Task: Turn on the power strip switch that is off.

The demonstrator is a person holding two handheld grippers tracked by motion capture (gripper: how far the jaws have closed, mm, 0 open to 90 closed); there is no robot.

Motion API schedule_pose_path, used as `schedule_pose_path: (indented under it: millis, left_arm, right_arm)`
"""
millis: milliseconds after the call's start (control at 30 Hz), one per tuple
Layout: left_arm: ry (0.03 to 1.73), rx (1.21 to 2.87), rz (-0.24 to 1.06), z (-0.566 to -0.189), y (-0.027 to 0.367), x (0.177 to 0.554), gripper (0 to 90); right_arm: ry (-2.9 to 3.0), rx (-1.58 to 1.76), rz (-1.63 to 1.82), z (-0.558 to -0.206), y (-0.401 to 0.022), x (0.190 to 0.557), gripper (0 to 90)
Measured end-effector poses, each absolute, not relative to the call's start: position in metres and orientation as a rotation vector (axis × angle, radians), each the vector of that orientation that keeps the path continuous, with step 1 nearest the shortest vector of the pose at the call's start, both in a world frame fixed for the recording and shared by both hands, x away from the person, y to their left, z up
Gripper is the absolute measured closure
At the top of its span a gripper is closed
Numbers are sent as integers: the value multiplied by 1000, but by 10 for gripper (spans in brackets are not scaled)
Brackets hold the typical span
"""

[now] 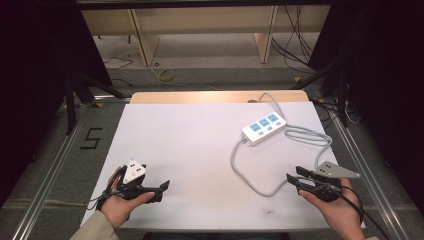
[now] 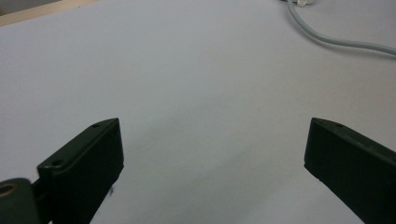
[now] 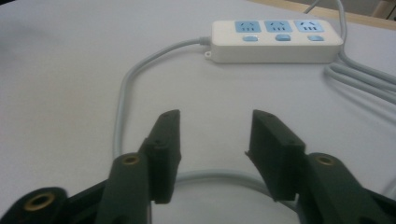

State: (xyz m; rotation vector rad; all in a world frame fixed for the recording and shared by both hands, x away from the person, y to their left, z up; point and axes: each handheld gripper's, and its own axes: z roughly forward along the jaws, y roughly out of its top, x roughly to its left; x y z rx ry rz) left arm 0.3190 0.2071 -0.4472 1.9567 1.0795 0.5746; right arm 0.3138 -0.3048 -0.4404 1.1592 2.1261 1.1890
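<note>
Power strip lies on the far right part of the desk, flat, sockets up, long axis running diagonally from near-left to far-right in the high view. Its grey cable leaves the near-left end, loops toward the person in a wide U and comes back up the right side, where further strands lie bundled beside the strip. Right tongs sit low at the near right edge of the desk, pointing left and slightly away; the bottom of the cable loop lies just beside the tips. In the right gripper view the tongs stand apart with nothing between the pads, the cable curve passing under and just ahead of them, and the strip straight ahead, well apart, broadside on. Left tongs rest at the near left, well apart from both strip and cable; in the left gripper view they are wide apart over bare desk, with a stretch of cable far off at top right. Judgement: the right hand is clearly the nearer. The cable loop is within easy reach; the strip calls for a forward reach, and its long side faces the tongs, so a grip across its short width looks feasible without much wrist turn.
</note>
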Motion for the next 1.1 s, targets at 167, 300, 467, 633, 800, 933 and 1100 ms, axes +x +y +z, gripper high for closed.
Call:
schedule_pose_path:
  millis: [167, 300, 467, 633, 800, 933, 1100]
  left_arm:
    - [1082, 1959, 574, -448, 207, 319, 45]
    - [1082, 1959, 577, -447, 208, 319, 47]
    - [1080, 1959, 570, -448, 206, 319, 49]
    - [1087, 1958, 565, -448, 206, 320, 52]
    - [1090, 1957, 567, -448, 206, 320, 54]
    - [1089, 1957, 567, -448, 206, 320, 57]
    - [1086, 1960, 567, -448, 206, 320, 59]
  right_arm:
    - [2104, 1149, 1150, -437, -307, 313, 793]
    - [2081, 1161, 1124, -435, -308, 314, 899]
    - [2080, 1166, 1100, -433, -308, 315, 900]
    - [2076, 1172, 1090, -431, -309, 320, 900]
    - [2068, 1172, 1094, -427, -306, 327, 900]
    - [2074, 1171, 1087, -425, -304, 330, 900]
    - [2071, 1185, 1091, -423, -303, 335, 900]
